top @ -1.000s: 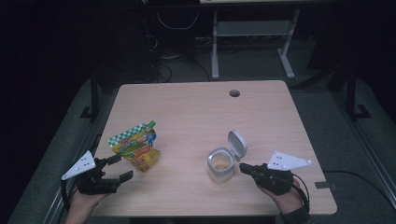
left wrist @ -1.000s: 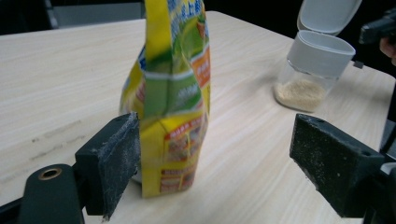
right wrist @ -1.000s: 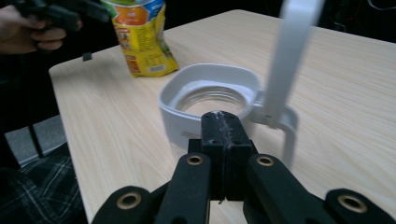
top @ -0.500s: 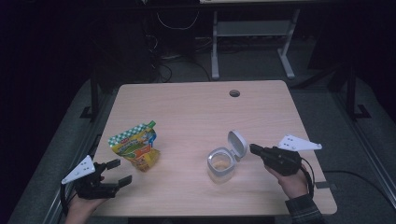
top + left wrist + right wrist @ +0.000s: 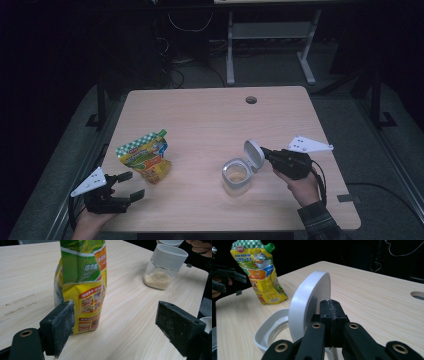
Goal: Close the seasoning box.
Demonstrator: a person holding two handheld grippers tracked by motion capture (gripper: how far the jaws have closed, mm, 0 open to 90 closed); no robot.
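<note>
- You have a pale wood-grain surface, with a round cable hole near its far edge.
- On your left stands a yellow-and-green spouted pouch, upright.
- Right of the middle stands a clear jar holding pale grains, its white hinged lid tipped up.

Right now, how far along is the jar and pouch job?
Done: the jar stands open, its hinged lid flipped up. In hand: the right gripper, jaws shut, sits against the back of the lid. Left: the seasoning pouch stands upright with its green cap on; the left gripper waits open just short of it.
</note>
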